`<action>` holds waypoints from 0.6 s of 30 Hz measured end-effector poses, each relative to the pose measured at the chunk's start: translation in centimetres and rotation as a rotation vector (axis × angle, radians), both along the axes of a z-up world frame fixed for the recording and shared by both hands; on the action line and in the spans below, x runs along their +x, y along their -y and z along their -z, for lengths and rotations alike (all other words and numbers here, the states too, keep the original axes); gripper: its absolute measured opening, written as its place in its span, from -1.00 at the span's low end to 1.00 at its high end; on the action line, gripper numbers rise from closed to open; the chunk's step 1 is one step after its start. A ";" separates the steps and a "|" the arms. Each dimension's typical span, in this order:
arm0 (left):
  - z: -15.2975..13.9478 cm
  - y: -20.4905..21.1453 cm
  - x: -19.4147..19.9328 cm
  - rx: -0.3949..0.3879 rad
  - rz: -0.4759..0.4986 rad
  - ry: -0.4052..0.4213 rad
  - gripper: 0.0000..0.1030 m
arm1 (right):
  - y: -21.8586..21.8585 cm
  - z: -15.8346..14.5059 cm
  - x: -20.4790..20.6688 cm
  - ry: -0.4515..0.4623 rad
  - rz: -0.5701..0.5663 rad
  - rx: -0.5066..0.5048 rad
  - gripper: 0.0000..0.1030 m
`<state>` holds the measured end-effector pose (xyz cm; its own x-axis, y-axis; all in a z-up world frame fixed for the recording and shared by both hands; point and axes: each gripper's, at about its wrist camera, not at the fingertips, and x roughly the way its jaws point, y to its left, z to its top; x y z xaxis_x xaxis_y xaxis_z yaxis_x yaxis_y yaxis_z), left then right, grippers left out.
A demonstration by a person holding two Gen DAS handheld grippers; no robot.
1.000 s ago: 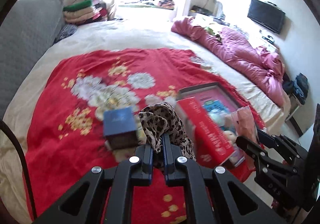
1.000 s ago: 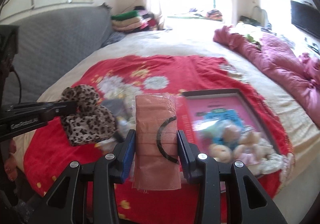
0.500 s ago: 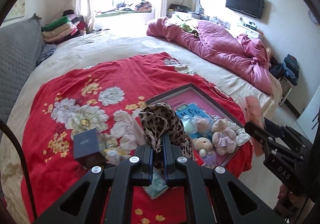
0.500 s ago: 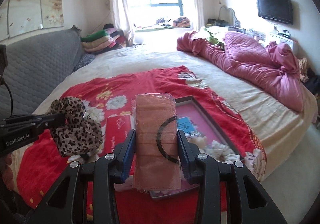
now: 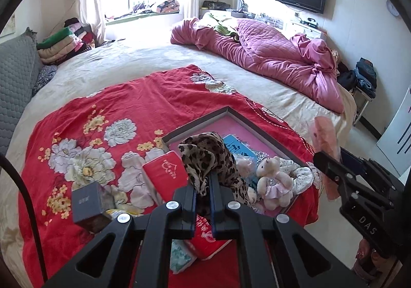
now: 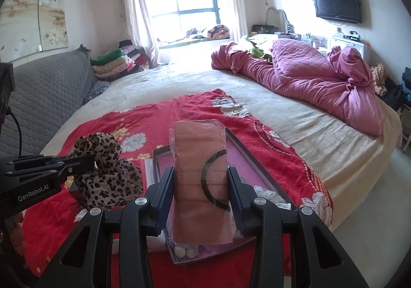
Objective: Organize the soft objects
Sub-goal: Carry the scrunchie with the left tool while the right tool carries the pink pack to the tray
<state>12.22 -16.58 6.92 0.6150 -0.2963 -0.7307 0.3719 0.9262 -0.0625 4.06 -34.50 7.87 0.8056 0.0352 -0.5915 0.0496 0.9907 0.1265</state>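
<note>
My left gripper [image 5: 203, 180] is shut on a leopard-print cloth [image 5: 208, 156] and holds it above the red floral blanket [image 5: 108, 108], beside a dark-framed tray with a pink bottom [image 5: 228, 111]. The cloth also shows in the right wrist view [image 6: 108, 172]. My right gripper [image 6: 201, 182] is shut on a pink face-mask pack in clear wrap [image 6: 200, 172], held above the tray [image 6: 246, 149]. The pack also shows at the right of the left wrist view [image 5: 325, 138]. Small teddy bears [image 5: 272, 180] and a white lace cloth [image 5: 300, 174] lie in the tray.
A red box [image 5: 167, 172], a dark blue box [image 5: 86, 200] and a greenish packet [image 5: 179, 257] lie on the blanket. A crumpled pink quilt [image 5: 269, 56] lies on the bed's far right. Folded blankets [image 5: 61, 43] are stacked by the grey headboard [image 5: 12, 87]. The floor is right of the bed.
Both grippers have pulled back and risen from the bed, each keeping its hold. The tray, boxes and toys now sit lower and smaller in both views.
</note>
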 end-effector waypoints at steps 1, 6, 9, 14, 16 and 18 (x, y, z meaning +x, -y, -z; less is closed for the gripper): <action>0.1 0.2 0.2 -0.002 0.003 -0.003 -0.85 | 0.3 0.0 0.1 0.003 0.005 0.005 -0.20; 1.6 1.5 1.6 -0.013 0.028 -0.033 -0.85 | 2.1 0.4 0.6 0.010 0.052 0.022 -0.20; 2.8 2.4 2.5 -0.034 0.043 -0.067 -0.85 | 3.1 1.0 0.9 0.000 0.074 0.032 -0.20; 4.7 4.0 3.6 -0.052 0.076 -0.120 -0.85 | 4.7 2.4 1.4 -0.026 0.114 0.054 -0.20; 5.3 4.6 4.0 -0.056 0.089 -0.131 -0.85 | 5.2 2.9 1.8 -0.036 0.121 0.060 -0.20; 6.1 5.4 4.3 -0.040 0.103 -0.142 -0.85 | 5.7 3.3 2.1 -0.044 0.134 0.052 -0.20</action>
<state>16.50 -21.99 0.86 0.4715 -0.3827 -0.7945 0.4491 0.8796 -0.1572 6.16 -40.19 4.57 0.7784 -0.0396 -0.6266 0.1878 0.9670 0.1722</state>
